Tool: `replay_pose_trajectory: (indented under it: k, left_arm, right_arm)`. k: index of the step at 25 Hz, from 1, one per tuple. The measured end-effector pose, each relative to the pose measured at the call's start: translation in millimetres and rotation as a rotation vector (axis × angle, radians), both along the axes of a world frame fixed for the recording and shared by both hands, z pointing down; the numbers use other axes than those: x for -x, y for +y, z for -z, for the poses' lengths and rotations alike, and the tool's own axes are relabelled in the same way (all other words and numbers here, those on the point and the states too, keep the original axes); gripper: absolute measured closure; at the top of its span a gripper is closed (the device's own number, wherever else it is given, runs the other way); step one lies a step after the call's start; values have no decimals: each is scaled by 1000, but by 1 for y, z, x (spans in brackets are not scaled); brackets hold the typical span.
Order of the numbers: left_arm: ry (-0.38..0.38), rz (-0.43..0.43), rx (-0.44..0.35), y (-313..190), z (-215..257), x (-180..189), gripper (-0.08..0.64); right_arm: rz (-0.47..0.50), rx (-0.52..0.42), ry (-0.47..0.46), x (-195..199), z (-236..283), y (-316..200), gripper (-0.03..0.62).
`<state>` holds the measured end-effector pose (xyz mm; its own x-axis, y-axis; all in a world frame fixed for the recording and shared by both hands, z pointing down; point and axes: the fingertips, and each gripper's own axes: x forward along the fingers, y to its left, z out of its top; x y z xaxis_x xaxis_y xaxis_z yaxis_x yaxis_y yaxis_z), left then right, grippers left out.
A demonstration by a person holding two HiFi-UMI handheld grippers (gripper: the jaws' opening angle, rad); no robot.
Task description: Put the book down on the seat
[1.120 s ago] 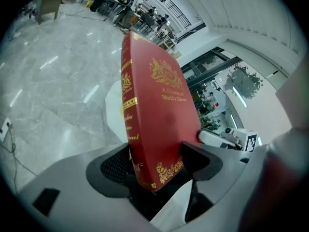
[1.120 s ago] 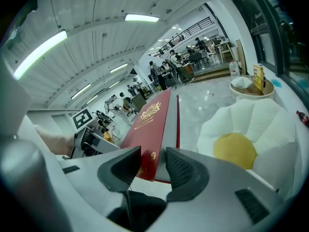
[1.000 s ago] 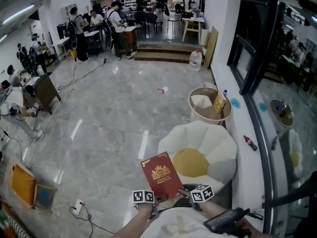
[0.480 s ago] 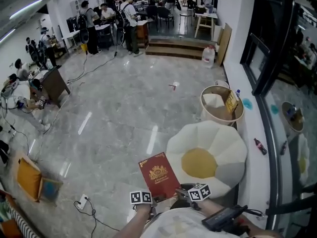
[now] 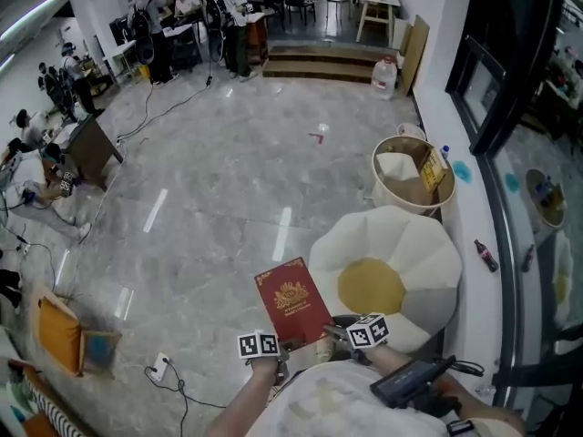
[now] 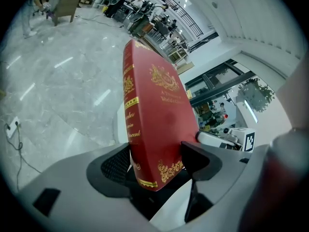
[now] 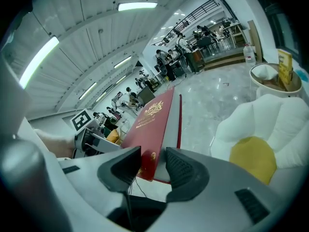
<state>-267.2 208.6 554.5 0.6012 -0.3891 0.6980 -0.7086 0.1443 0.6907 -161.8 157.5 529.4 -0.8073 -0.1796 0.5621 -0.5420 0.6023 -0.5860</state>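
A dark red book (image 5: 291, 303) with gold print is held up over the floor, just left of the seat. The seat (image 5: 401, 244) is a white flower-shaped cushion chair with a yellow middle. My left gripper (image 5: 282, 347) is shut on the book's lower edge, and in the left gripper view the book (image 6: 154, 110) stands upright between the jaws of that gripper (image 6: 154, 161). My right gripper (image 5: 342, 335) holds the book's near right corner. In the right gripper view the book (image 7: 153, 120) fills the gap of this gripper (image 7: 151, 166), with the seat (image 7: 270, 120) to the right.
A round tub (image 5: 392, 196) with cardboard and a yellow box stands beyond the seat. A dark bottle (image 5: 485, 256) lies by the glass wall on the right. An orange cushion (image 5: 59, 335) and a power strip (image 5: 160, 367) with cable lie on the floor at left. People stand far back.
The head view has shifted, showing more floor at the left. The book stays gripped at its lower edge by both grippers, left of the seat, slightly higher in the picture.
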Motion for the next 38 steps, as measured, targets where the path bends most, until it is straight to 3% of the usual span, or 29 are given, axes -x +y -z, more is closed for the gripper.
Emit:
replay_pose_trajectory:
  k: [17, 23, 30, 38]
  left_arm:
    - [-72, -46, 17, -124, 2, 13, 221]
    - [-84, -119, 30, -158, 7, 21, 225]
    - [-39, -257, 23, -204, -4, 22, 230]
    - [-17, -425, 9, -260, -3, 72, 235]
  right_arm:
    - [12, 7, -47, 10, -5, -122, 422]
    - [-76, 26, -67, 15, -3, -149, 422]
    - [-196, 35, -14, 12, -11, -181, 422]
    - [-342, 40, 38, 58, -7, -215, 423]
